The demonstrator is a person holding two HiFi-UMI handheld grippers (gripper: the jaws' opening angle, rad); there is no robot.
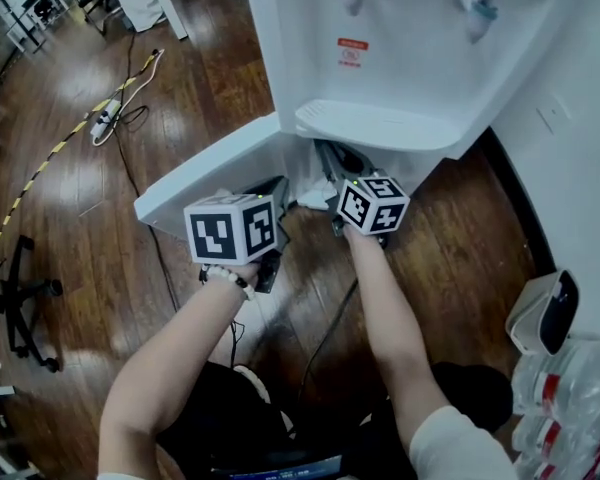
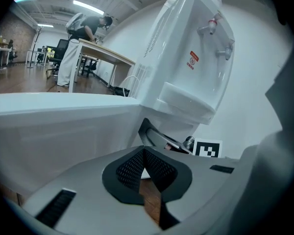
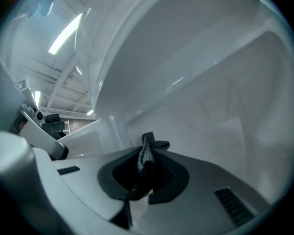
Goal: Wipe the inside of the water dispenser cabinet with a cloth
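- I am clenching my right gripper [image 3: 145,164] on a fold of the dark cloth [image 3: 148,148]. Most of the cloth is bunched between the pads, and only a small tuft is poking out past the tips.
- That gripper is reaching into the open cabinet [image 3: 220,106] at the foot of the water dispenser [image 1: 400,58], under the drip tray [image 1: 375,123]. The white inner wall is filling its view, but I cannot tell whether the cloth is touching the wall.
- My left gripper [image 2: 143,153] is closed on nothing, with its pads meeting at the tips. It is hovering outside the cabinet, just beside the open cabinet door [image 1: 205,173].
- With so little cloth exposed, I am judging that the tuft has to lead. That means tilting the gripper so the fabric presses on the wall and the hard jaw tips do not scrape it.
- I am planning short, overlapping strokes from the back wall toward the opening, then the side walls and corners, holding a firm squeeze so the cloth is not dragged out.
- The space looks tight, so I am minding the marker cube [image 1: 372,203] under the tray edge.
- The free left gripper could be steadying the door so it is not swinging against my right arm.
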